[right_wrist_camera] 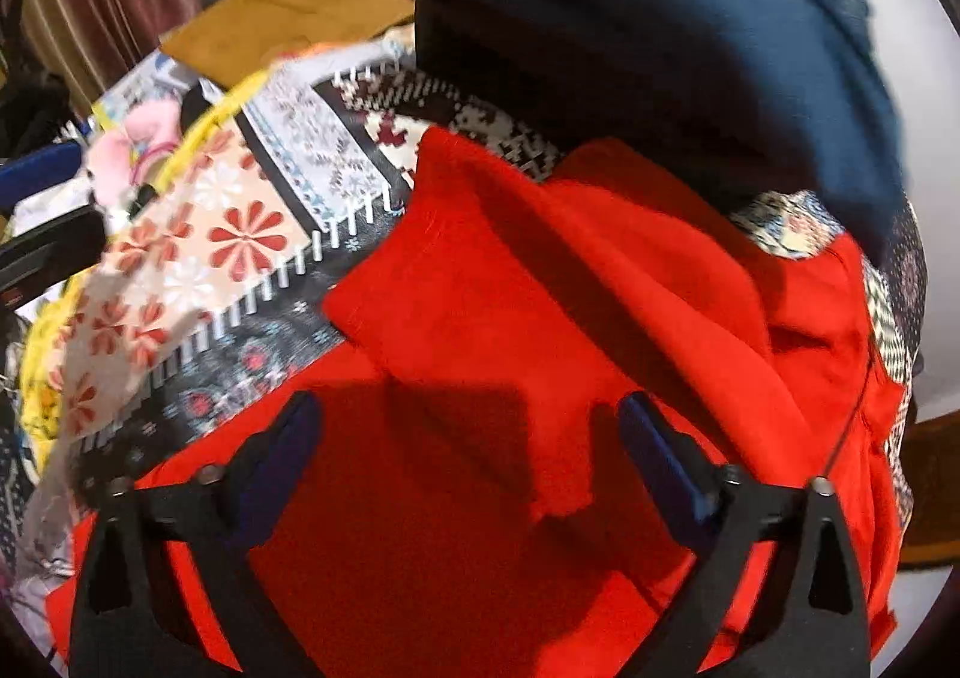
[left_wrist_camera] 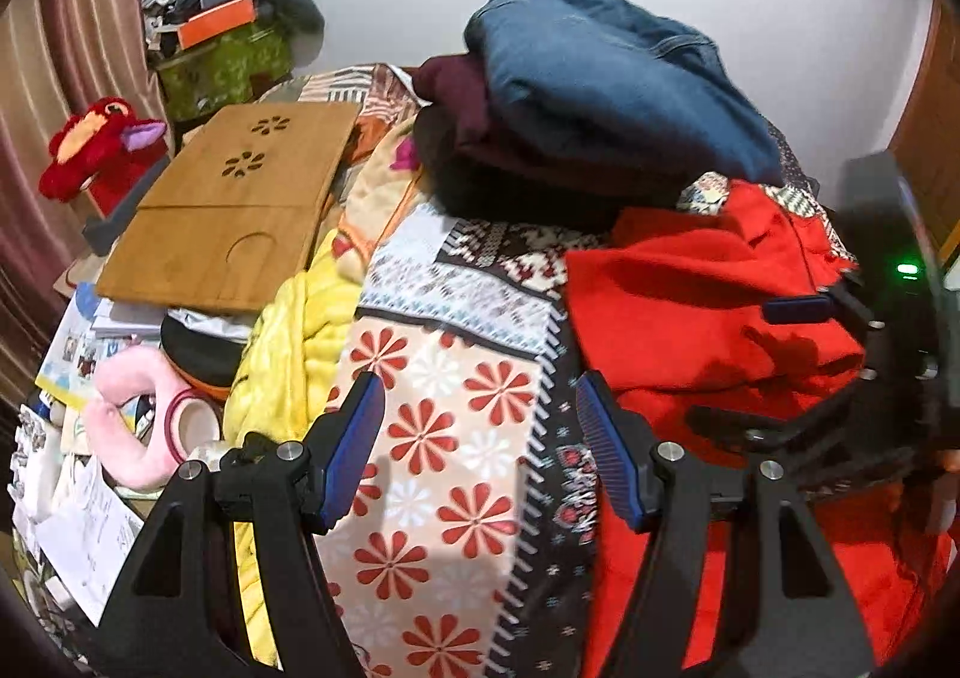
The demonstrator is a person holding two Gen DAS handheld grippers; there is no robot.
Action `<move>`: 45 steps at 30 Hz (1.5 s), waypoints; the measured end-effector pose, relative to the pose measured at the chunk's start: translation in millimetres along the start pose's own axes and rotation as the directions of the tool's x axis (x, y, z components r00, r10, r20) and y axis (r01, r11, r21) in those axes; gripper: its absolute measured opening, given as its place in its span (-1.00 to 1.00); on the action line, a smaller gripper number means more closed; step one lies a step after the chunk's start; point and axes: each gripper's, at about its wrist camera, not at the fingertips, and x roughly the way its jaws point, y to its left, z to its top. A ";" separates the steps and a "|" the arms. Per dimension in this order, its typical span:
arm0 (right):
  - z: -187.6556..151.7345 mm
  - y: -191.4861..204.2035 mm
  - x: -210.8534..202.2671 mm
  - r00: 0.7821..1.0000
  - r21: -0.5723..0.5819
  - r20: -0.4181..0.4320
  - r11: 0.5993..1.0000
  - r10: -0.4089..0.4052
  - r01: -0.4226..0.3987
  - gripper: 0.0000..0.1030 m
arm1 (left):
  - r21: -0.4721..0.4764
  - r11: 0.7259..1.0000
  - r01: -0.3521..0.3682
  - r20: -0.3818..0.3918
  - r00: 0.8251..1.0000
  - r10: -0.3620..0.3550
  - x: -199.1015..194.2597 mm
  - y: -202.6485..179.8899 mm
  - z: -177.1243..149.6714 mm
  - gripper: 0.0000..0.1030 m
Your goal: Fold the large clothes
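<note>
The left tongs [left_wrist_camera: 480,408] are hovering wide apart and empty over a flower-patterned patchwork bedspread [left_wrist_camera: 438,438]. The right tongs [right_wrist_camera: 468,420] are gaping wide, holding nothing, directly above a crumpled bright red fabric garment [right_wrist_camera: 510,288] lying beneath and ahead of them.

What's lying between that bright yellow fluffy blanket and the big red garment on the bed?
A patterned bedspread with red flowers and dark knit-style bands fills the stretch between the yellow fluffy blanket and the red garment; the left wrist view shows it best.
</note>
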 end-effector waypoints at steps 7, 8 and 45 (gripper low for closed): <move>4.5 -3.7 19.0 1.000 0.008 -0.009 1.000 0.000 0.000 -0.23 | -0.025 1.000 0.005 -0.027 1.000 -0.006 14.0 12.0 -6.4 0.27; 4.6 -5.8 16.8 1.000 0.014 -0.003 1.000 0.010 -0.010 -0.55 | -0.028 1.000 0.007 -0.031 0.999 -0.008 15.6 12.3 -6.9 0.27; -127.7 -282.2 -191.5 0.868 0.692 0.454 0.693 -0.201 -0.202 -0.88 | 0.642 0.766 0.023 -0.092 0.995 0.048 112.3 -209.1 5.8 -0.89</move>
